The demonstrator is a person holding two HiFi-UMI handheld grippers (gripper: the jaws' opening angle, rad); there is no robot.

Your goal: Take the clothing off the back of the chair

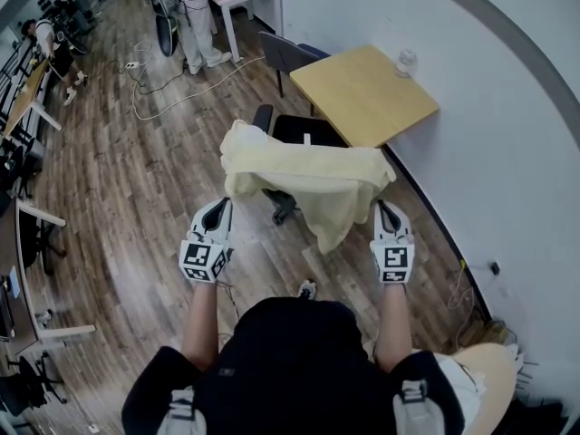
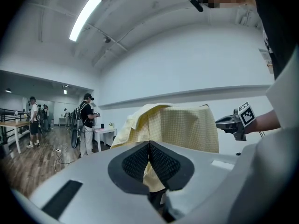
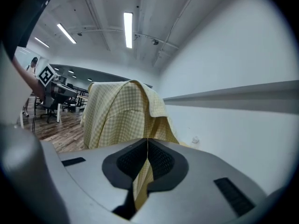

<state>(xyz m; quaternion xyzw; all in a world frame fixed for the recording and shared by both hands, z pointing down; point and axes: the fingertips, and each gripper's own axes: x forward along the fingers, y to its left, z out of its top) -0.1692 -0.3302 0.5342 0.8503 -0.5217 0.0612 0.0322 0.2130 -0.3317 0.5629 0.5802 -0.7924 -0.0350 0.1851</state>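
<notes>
Left gripper [image 2: 149, 148], right gripper [image 3: 147, 143] on yellow shirt [image 1: 308, 175]; chair [image 1: 290, 127] only overhead

Clothing [image 1: 308, 181] pale yellow, fine check; chair [image 1: 304, 130] black; table [image 1: 362, 93] light wood.

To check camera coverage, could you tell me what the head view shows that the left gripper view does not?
Only the head view shows the black chair and the wooden table. Only the left gripper view shows the jaws of the left gripper shut on the yellow garment, and the ceiling light. Both show that garment and the right gripper.
</notes>
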